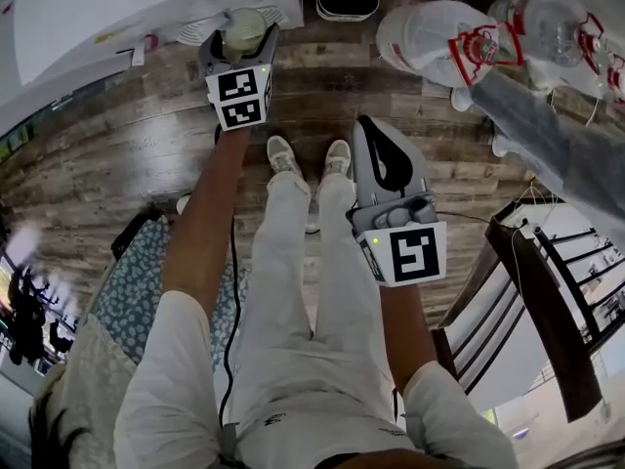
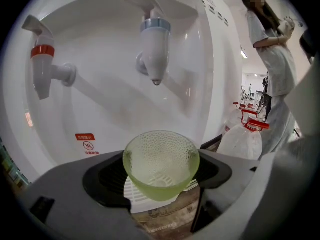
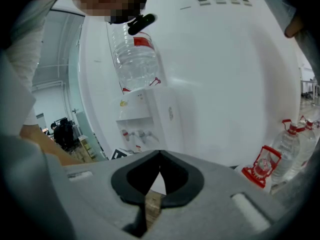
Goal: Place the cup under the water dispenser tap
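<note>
A pale green dimpled glass cup (image 2: 161,161) sits between the jaws of my left gripper (image 2: 161,176), which is shut on it at its sides. The cup looks empty and is upright. It hangs just below and in front of the blue tap (image 2: 155,49) of the white water dispenser (image 2: 100,109), over the white drip grille (image 2: 136,196); whether it touches the grille I cannot tell. A red tap (image 2: 44,59) is to the left. In the head view the cup (image 1: 244,29) and left gripper (image 1: 240,47) are against the dispenser (image 1: 117,8). My right gripper (image 1: 371,130) is shut and empty, held back over the floor.
Large water bottles (image 1: 459,42) with red handles stand on the wood floor at the right. A person (image 2: 272,64) stands to the right of the dispenser. A dark chair (image 1: 547,301) is at my right. A second dispenser with a bottle (image 3: 135,59) stands farther off.
</note>
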Demonstrator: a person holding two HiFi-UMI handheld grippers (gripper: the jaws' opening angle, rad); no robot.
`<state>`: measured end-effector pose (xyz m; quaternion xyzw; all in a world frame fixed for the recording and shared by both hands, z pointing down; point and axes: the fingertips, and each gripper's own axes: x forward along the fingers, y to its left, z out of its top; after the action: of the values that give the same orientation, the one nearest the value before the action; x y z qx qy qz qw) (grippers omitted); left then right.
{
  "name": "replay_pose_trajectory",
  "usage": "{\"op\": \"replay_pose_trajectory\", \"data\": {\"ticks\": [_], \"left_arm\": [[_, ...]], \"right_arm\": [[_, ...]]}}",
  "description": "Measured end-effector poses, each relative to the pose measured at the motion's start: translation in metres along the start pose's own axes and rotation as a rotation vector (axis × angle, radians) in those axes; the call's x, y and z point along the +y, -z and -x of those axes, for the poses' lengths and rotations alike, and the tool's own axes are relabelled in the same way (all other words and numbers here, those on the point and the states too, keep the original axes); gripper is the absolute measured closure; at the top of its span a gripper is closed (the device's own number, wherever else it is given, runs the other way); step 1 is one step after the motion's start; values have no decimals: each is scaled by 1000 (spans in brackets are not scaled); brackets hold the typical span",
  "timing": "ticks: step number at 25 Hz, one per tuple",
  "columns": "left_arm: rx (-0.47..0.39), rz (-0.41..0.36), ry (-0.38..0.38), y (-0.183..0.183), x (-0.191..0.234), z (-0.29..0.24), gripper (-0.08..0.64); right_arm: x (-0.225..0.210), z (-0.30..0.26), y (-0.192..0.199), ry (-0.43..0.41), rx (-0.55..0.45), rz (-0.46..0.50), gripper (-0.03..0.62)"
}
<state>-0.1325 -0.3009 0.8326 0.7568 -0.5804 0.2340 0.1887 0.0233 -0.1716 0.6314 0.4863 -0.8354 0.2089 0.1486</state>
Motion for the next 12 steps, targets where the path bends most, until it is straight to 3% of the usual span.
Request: {"op": "replay_pose_trajectory", "data": {"ticks": [12], "left_arm": [[-9, -13, 9, 3, 0, -13, 178]], "right_arm": [[-5, 1, 6, 2, 14, 8, 592]]}}
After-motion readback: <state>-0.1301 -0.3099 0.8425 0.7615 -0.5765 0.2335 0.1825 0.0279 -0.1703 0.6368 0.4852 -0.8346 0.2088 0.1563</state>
